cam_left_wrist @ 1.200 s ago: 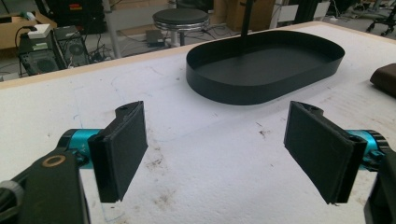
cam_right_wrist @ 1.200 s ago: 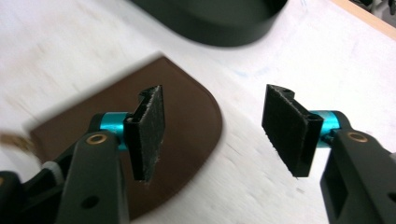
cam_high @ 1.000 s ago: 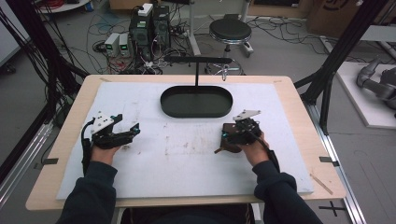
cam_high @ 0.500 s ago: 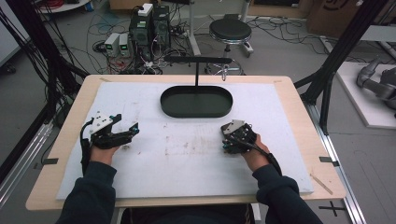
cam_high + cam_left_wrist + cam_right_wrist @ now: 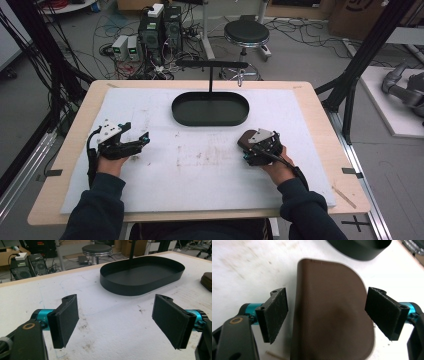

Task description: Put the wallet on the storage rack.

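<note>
table: white mat [image 5: 210,170] (stained), black oval tray [image 5: 210,108] at far side
left gripper [image 5: 141,141]: jaws spread, empty
right gripper [image 5: 246,145]: jaws apart, straddling brown leather pouch [image 5: 332,312]

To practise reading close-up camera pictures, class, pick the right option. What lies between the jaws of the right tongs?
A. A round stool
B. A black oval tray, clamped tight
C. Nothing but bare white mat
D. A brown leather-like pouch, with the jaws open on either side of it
D: the right gripper view shows the brown pouch lying between the spread jaws of the right tongs, with a gap at each side; the black tray sits farther back.
</note>
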Demonstrator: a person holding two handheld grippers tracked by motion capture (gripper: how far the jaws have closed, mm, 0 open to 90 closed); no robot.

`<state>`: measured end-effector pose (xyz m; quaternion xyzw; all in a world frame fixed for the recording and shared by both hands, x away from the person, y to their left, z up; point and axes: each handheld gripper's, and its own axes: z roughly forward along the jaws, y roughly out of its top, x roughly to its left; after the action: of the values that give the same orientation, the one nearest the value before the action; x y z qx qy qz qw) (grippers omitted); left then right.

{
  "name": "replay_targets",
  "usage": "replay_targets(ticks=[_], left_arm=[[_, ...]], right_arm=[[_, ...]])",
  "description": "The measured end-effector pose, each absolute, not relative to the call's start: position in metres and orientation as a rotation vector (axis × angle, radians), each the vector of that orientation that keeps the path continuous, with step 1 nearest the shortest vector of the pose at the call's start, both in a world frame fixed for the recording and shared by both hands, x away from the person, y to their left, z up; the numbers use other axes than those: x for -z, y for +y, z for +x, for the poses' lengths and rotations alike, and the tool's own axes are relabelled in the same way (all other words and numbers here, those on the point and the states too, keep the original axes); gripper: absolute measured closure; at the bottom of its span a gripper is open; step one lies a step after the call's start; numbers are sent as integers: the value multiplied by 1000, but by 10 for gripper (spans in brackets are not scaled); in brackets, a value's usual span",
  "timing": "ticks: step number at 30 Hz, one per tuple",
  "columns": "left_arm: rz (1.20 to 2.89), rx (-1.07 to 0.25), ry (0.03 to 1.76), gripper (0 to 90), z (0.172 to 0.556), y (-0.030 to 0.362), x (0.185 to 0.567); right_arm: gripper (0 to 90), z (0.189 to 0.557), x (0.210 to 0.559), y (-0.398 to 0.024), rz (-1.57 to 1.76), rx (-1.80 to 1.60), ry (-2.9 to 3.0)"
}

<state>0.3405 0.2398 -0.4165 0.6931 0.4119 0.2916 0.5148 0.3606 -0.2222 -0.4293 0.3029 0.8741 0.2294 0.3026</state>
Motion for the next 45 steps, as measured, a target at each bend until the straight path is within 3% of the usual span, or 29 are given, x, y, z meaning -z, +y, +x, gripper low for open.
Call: replay_targets(ticks=[8,20,24,32,45], left_arm=[[1666,-700,989,212,341,240,417],[1661,-697,993,212,341,241,417],[1660,-699,995,212,341,241,417],[1660,-701,996,212,341,241,417],[1662,-705,990,212,341,241,416]], right_arm=[[190,371,436,-227,835,-582,2338],[389,370,426,-231,947,-625,2360],[546,367,416,-240,981,-723,2359],[696,367,396,-257,1027,-858,2331],[716,368,377,-287,1206,-1155,2352]])
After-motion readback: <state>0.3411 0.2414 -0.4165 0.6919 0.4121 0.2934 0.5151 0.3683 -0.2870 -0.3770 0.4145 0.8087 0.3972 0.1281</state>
